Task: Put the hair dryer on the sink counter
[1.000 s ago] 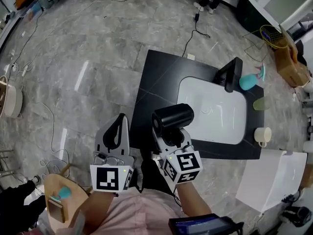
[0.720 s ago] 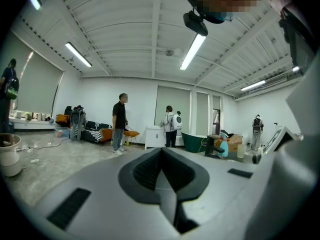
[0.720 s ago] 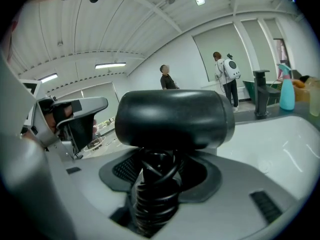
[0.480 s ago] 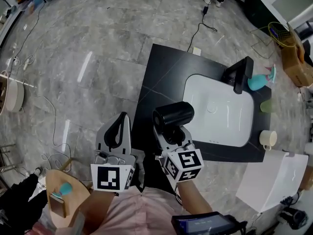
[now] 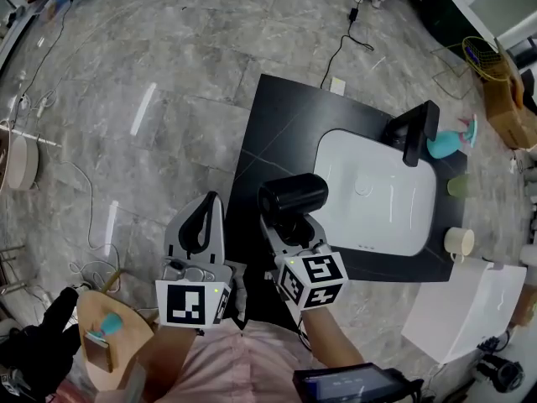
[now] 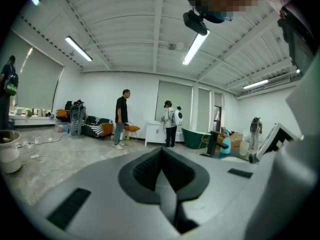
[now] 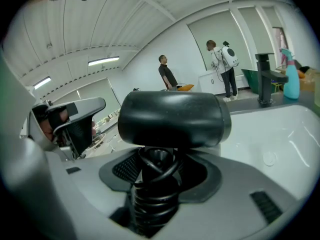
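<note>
right gripper (image 7: 160,174) clamps hair dryer (image 7: 172,118), cord-wrapped handle | head view: over sink counter (image 5: 273,133)

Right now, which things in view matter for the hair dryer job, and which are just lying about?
Job: hair dryer, held in the right gripper; black sink counter.
Lying about: teal bottle, green cup, cream mug, all beside the basin.
</note>
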`<state>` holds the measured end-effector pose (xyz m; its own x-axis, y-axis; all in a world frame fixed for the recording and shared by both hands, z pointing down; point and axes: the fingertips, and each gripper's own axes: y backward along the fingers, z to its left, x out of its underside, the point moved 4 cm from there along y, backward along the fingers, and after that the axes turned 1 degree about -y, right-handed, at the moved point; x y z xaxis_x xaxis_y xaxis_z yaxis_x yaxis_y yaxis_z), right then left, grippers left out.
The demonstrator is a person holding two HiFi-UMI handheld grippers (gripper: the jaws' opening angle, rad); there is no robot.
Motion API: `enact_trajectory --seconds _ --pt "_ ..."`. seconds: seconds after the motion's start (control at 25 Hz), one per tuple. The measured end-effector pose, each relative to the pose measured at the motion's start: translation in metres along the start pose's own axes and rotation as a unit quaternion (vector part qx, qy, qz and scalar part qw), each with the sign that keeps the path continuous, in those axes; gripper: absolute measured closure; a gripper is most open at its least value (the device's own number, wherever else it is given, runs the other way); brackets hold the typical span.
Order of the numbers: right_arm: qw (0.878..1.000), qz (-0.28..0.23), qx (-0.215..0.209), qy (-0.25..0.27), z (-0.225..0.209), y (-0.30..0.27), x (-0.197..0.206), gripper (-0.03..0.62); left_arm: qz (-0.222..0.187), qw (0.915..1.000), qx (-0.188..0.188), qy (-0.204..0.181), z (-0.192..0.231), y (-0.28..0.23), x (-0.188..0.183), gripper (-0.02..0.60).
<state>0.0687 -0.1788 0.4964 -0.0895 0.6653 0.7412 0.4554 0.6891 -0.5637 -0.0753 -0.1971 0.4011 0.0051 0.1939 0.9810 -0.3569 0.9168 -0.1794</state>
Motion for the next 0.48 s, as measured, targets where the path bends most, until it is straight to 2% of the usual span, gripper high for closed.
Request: enact_trajectory --seconds 0.48 --pt "0.998 0.055 0.012 -0.025 -0.007 -0.016 0.002 0.367 0.007 1.0000 -0.001 0.001 0.002 -0.013 0.003 0.572"
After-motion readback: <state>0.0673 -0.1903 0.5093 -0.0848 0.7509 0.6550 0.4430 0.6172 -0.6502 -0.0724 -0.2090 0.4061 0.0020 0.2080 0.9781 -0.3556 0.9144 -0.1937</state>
